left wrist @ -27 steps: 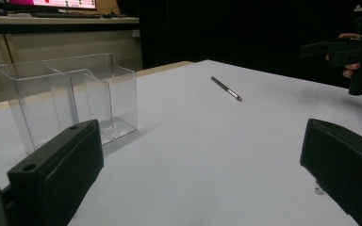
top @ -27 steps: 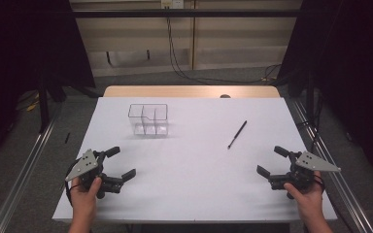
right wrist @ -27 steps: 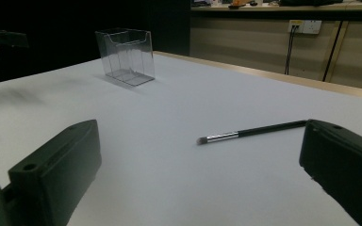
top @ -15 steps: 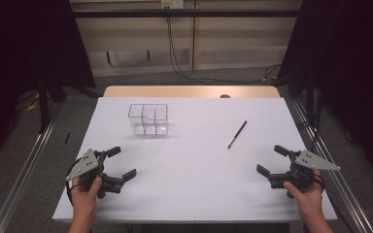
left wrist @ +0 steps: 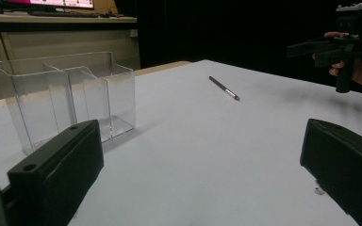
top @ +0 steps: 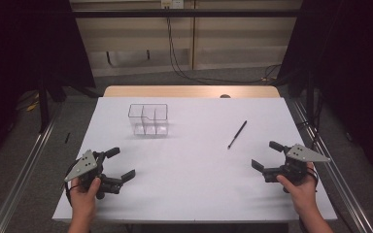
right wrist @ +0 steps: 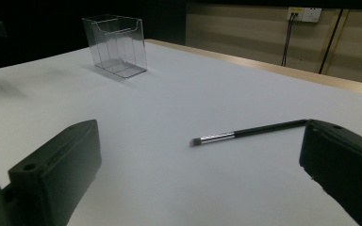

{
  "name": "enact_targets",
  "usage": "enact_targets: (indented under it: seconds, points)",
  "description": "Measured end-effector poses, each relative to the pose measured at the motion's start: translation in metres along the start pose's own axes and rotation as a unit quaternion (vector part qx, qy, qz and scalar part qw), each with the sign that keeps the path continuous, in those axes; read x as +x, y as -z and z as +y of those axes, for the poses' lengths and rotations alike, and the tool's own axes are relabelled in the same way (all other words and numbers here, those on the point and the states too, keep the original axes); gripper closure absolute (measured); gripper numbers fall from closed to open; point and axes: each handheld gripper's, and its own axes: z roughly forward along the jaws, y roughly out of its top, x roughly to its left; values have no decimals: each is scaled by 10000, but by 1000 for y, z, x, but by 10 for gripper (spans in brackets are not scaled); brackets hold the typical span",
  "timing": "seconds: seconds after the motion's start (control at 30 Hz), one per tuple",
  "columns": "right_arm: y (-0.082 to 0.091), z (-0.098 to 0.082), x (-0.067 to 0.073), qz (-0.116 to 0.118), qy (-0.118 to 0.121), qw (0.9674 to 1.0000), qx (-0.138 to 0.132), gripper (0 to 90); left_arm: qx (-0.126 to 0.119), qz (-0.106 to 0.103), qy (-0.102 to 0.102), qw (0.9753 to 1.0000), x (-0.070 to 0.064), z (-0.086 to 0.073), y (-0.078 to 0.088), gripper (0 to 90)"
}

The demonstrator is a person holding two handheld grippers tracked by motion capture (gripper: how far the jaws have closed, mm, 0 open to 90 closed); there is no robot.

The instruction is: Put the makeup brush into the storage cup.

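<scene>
Two grippers rest low on the white table (top: 194, 160), both with jaws spread wide and nothing between them. From table centre, the left gripper (top: 119, 164) sits at eight o'clock and the right gripper (top: 267, 156) at four o'clock. At two o'clock lies the slim black makeup brush with silver ferrule (top: 237, 134), and the clear plastic three-compartment organiser (top: 148, 119) stands upright at eleven o'clock.

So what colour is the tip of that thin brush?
The thin black brush has a silver metal band and a greyish tip, clearest in the right gripper view.
</scene>
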Motion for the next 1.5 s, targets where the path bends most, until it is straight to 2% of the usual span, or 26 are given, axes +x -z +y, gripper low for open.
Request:
enact_targets:
  seconds: [0.53,1.03,1.5]
  points:
    - [-20,8,-8,3,-118,9999,68,0,8,-7,4,10000,-1,-1,0,0]
    - [-42,19,-10,25,-149,9998,108,0,0,-40,-14,10000,-1,0,0,0]
    - [-62,26,-13,33,-120,9996,255,0,12,-46,-27,10000,0,0,-1,0]
